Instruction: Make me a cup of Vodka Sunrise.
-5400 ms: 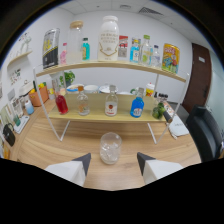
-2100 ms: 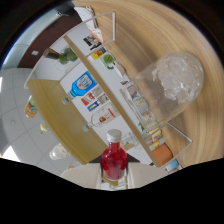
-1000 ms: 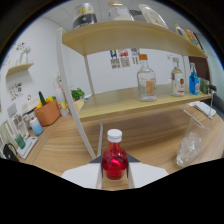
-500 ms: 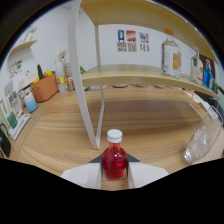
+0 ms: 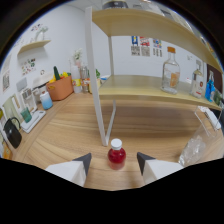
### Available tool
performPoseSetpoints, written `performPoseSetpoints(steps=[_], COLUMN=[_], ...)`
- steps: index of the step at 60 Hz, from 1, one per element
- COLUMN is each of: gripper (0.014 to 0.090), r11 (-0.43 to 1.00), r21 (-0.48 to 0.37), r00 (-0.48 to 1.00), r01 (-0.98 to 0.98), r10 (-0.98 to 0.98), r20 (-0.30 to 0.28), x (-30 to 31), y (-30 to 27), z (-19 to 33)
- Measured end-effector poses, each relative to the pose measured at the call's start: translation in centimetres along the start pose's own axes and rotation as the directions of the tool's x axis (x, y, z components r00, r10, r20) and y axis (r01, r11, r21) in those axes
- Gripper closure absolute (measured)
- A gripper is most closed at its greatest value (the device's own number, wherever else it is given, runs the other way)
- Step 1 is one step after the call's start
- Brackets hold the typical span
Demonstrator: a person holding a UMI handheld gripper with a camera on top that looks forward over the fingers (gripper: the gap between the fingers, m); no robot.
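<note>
A small bottle of red liquid (image 5: 116, 155) with a white cap stands upright on the wooden table (image 5: 65, 145), just in front of the white shelf post (image 5: 100, 75). My gripper (image 5: 114, 157) is open, and the bottle stands between the fingers (image 5: 83, 163) with a gap on each side. Off to the right, beyond the right finger, sits a clear glass with ice (image 5: 193, 150). A clear spirit bottle (image 5: 171, 70) stands on the lower shelf board (image 5: 145, 92), with more bottles (image 5: 209, 86) further right.
The shelf's upper board (image 5: 150, 22) hangs overhead. An orange pot with a plant (image 5: 60, 87), jars and a small blue cup (image 5: 46, 100) line the left wall. A black object (image 5: 11, 132) sits at the far left.
The fingers were shut on the red bottle half a second ago; they have since spread apart, and the bottle rests on the table on its own.
</note>
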Motion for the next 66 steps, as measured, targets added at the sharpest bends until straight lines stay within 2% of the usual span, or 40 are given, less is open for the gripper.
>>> performPoseSetpoints(steps=[16,24,36,44,53,66], gripper=[0.0188,0.019,0.0187,0.0184,0.0192,0.0191], r11=[0.99,0.989,0.993,0.982,0.957,0.909], r21=[0.136,0.148,0.113,0.182,0.283,0.415], r00=[0.999,0.998,0.989,0.982,0.975,0.978], r01=[-0.04,-0.028,-0.025,-0.055,-0.067,-0.047], r10=[0.041,0.037,0.041,0.086,0.123,0.126], r20=[-0.004,-0.059,-0.142,-0.168,-0.184,-0.164], x=[3.0,7.4,15.5,20.4,25.5,31.3], y=[-4.8,-3.7,-2.2,-6.8,-14.7,-25.8], z=[-10.4,-14.4,-18.5,-21.5,-23.8,-23.5])
